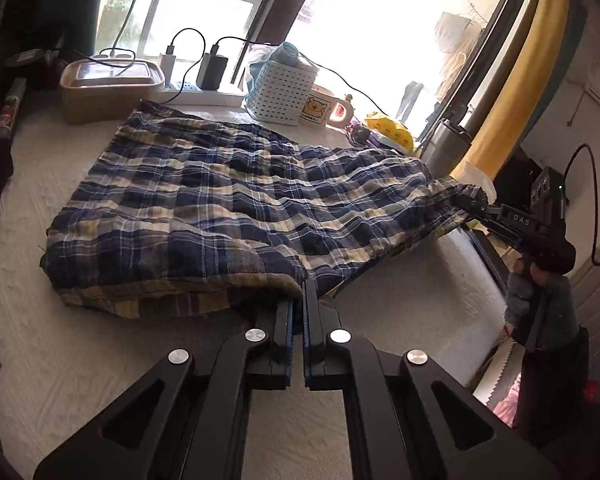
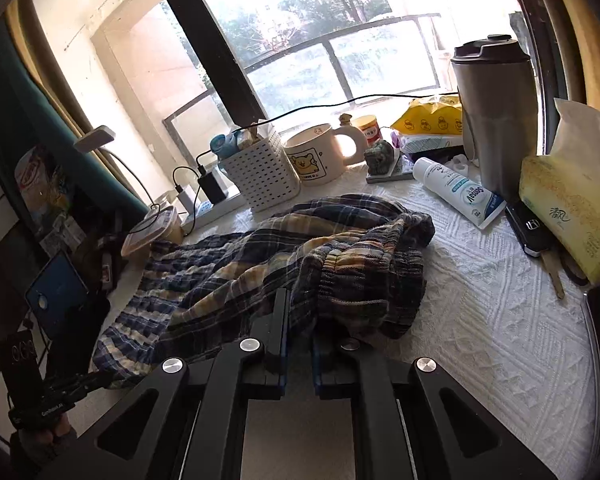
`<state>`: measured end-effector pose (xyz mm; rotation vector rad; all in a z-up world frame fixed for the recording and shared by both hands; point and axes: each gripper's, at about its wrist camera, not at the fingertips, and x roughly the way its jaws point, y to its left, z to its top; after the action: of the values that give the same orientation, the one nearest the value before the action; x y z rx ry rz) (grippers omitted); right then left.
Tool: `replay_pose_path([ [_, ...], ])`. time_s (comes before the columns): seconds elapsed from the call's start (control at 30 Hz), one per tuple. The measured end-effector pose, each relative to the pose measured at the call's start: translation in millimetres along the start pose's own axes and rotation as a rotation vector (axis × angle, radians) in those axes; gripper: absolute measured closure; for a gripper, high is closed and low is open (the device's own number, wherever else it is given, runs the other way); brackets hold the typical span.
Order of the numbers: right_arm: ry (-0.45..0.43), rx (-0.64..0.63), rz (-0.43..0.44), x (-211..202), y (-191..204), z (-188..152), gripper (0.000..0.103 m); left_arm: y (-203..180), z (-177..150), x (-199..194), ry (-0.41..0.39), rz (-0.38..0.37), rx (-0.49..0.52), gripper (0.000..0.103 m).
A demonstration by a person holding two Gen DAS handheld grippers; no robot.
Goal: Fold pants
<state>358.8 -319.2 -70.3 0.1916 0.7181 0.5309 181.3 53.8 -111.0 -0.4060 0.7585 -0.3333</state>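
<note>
Left gripper (image 1: pixel 300 292) pinched tight on the near edge of the plaid pants (image 1: pixel 228 200) — cloth squeezed between both fingers. Right gripper (image 2: pixel 298 308) clamped too, on the bunched stretchy waistband, with that corner lifted a little off the table. Seen from the left wrist view, same right gripper (image 1: pixel 470 202) pulling the far right corner out past the table edge.

One pair of pants, blue and cream checks, spread flat on the white bumpy tablecloth (image 1: pixel 100 360), one end crumpled up.

Behind the pants, by the window: one white basket with holes (image 2: pixel 262 176), one bear mug (image 2: pixel 320 156), one small red tin (image 2: pixel 367 130), one yellow bag (image 2: pixel 430 116), one tall steel cup with a dark lid (image 2: pixel 496 116), one white tube (image 2: pixel 458 192), one pack of tissues (image 2: pixel 572 208) — and one black key (image 2: pixel 530 232) beside it. Two chargers (image 1: pixel 212 70) plugged into one white power strip (image 1: pixel 208 96). One brown box with a clear lid (image 1: pixel 110 88) at the left.
</note>
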Motion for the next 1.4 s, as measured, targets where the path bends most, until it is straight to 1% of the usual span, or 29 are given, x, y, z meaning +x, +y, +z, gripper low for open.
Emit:
replay_pose_path([
  [0.1, 0.027, -0.032, -0.023, -13, 1, -14, 0.094, -7, -8, -3, 0.037, -0.029, 0.007, 0.101],
  [0.2, 0.054, -0.054, -0.056, -27, -2, -30, 0.094, -19, -21, 3, 0.101, -0.026, 0.046, 0.101],
  [0.3, 0.087, -0.066, -0.1, -32, -13, -49, 0.094, -21, -34, 11, 0.164, -0.011, 0.065, 0.099],
  [0.4, 0.181, -0.065, -0.167, -21, -29, -71, 0.094, -11, -34, 8, 0.183, 0.022, 0.062, 0.099],
  [0.43, 0.188, -0.058, -0.167, -21, -32, -75, 0.094, -6, -31, 4, 0.176, 0.039, 0.065, 0.099],
  [0.47, 0.183, -0.056, -0.162, -23, -34, -77, 0.087, -1, -25, 0, 0.161, 0.064, 0.069, 0.099],
  [0.5, 0.172, -0.065, -0.178, -27, -34, -77, 0.081, 6, -18, -8, 0.138, 0.092, 0.071, 0.099],
  [0.53, 0.158, -0.076, -0.193, -33, -33, -75, 0.07, 11, -13, -13, 0.12, 0.11, 0.071, 0.099],
  [0.57, 0.137, -0.085, -0.208, -41, -32, -72, 0.054, 17, -7, -20, 0.094, 0.128, 0.076, 0.099],
  [0.6, 0.111, -0.092, -0.231, -50, -32, -68, 0.043, 22, 2, -27, 0.063, 0.155, 0.09, 0.099],
  [0.63, 0.079, -0.096, -0.252, -60, -32, -64, 0.024, 25, 7, -31, 0.042, 0.179, 0.106, 0.099],
  [0.67, 0.048, -0.096, -0.269, -70, -32, -60, 0.017, 30, 16, -34, 0.02, 0.206, 0.127, 0.099],
  [0.73, 0.004, -0.108, -0.284, -85, -30, -50, 0.017, 42, 32, -32, -0.003, 0.224, 0.16, 0.098],
  [0.8, -0.028, -0.17, -0.261, -90, -18, -35, 0.017, 50, 46, -23, -0.007, 0.24, 0.183, 0.097],
  [0.87, -0.035, -0.254, -0.224, -78, 1, -18, 0.018, 55, 58, -9, 0.007, 0.249, 0.204, 0.096],
  [0.9, -0.018, -0.3, -0.196, -67, 11, -12, 0.021, 57, 63, -2, 0.013, 0.254, 0.207, 0.096],
  [0.93, 0.013, -0.339, -0.174, -52, 22, -5, 0.032, 59, 68, 4, 0.017, 0.248, 0.214, 0.096],
  [0.97, 0.052, -0.371, -0.161, -35, 30, 1, 0.041, 61, 70, 8, 0.022, 0.243, 0.219, 0.096],
  [1.0, 0.092, -0.398, -0.148, -17, 37, 5, 0.043, 64, 73, 12, 0.024, 0.244, 0.219, 0.096],
  [1.07, 0.177, -0.429, -0.122, 20, 45, 11, 0.053, 71, 74, 16, 0.03, 0.243, 0.209, 0.096],
  [1.17, 0.327, -0.411, -0.103, 75, 43, 9, 0.054, 81, 73, 20, 0.035, 0.248, 0.186, 0.095],
  [1.27, 0.468, -0.384, -0.136, 118, 40, -4, 0.054, 92, 71, 19, 0.037, 0.25, 0.166, 0.093],
  [1.37, 0.49, -0.379, -0.168, 127, 48, -5, 0.047, 101, 72, 17, 0.036, 0.268, 0.153, 0.088],
  [1.4, 0.497, -0.374, -0.181, 126, 51, -3, 0.047, 103, 73, 16, 0.03, 0.266, 0.152, 0.087],
])
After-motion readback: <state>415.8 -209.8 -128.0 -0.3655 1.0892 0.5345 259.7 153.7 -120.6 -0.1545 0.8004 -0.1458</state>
